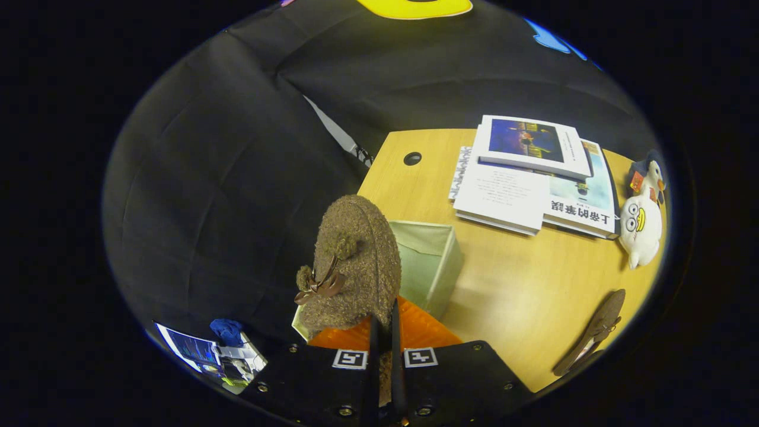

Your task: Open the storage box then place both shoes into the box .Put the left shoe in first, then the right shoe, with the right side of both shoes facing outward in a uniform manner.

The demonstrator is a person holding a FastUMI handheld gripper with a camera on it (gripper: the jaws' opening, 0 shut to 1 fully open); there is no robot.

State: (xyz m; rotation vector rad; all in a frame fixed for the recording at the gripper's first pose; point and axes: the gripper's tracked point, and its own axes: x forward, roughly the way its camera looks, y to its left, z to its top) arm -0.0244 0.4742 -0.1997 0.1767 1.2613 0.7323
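Gripping a brown fuzzy slipper (pixel 350 261) in my tongs (pixel 384 332), both fingers pinching its heel edge, toe pointing up; I am holding it over the open green box (pixel 436 261) at the surface (pixel 522 296) edge. Second slipper (pixel 593 338) lying well apart, beyond books (pixel 528 178), plush duck (pixel 640 225).

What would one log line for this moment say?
tongs: shut on brown shoe | shoe: held over open green box | other shoe: on table, beside the box | stage: first shoe going in
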